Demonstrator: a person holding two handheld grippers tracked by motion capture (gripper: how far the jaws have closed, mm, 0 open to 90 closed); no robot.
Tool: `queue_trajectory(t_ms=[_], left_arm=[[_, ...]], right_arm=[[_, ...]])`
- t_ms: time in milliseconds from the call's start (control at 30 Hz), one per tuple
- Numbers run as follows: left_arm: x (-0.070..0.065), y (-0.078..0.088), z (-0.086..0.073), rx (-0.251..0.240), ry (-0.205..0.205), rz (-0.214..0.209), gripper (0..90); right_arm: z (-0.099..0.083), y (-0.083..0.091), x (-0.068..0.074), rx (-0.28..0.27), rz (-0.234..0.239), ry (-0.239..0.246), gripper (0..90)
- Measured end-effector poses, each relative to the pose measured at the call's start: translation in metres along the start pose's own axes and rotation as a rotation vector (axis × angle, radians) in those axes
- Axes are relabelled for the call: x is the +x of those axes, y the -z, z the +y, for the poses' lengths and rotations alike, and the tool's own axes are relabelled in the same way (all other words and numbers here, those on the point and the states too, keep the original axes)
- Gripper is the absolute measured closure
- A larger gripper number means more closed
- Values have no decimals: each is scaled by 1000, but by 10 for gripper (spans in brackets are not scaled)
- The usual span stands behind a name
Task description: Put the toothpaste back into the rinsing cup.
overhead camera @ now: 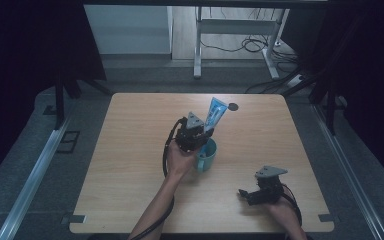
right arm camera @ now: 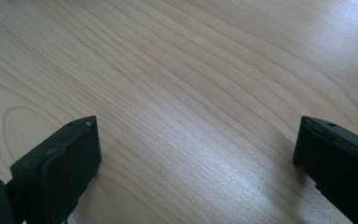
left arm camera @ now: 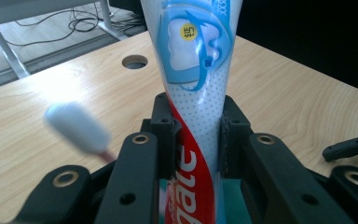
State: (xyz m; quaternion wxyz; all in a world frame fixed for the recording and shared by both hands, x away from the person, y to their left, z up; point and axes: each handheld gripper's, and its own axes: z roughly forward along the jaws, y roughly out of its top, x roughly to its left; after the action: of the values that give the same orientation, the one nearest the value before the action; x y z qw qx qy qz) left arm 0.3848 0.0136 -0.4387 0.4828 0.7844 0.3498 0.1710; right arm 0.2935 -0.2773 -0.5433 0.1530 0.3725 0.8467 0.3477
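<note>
High view: right gripper, lower right of frame, rests on the desk, parked out of the way. Centre: left gripper holds the tube upright over the teal cup, prob. so it drops in base-first.

Left gripper view: fingers clamp the tube at its narrow waist, cup below; toothbrush head at mid-left, blurred.

Right gripper view: fingers wide apart, nothing between, bare desk.
</note>
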Motion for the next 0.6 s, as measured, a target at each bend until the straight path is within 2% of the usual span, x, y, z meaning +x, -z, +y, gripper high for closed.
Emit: queue_trajectory(t_ms=[600], left_arm=[[-6,-8,-16,20,-5,0,723]], right_arm=[[0,0,0,1,0,0,3]])
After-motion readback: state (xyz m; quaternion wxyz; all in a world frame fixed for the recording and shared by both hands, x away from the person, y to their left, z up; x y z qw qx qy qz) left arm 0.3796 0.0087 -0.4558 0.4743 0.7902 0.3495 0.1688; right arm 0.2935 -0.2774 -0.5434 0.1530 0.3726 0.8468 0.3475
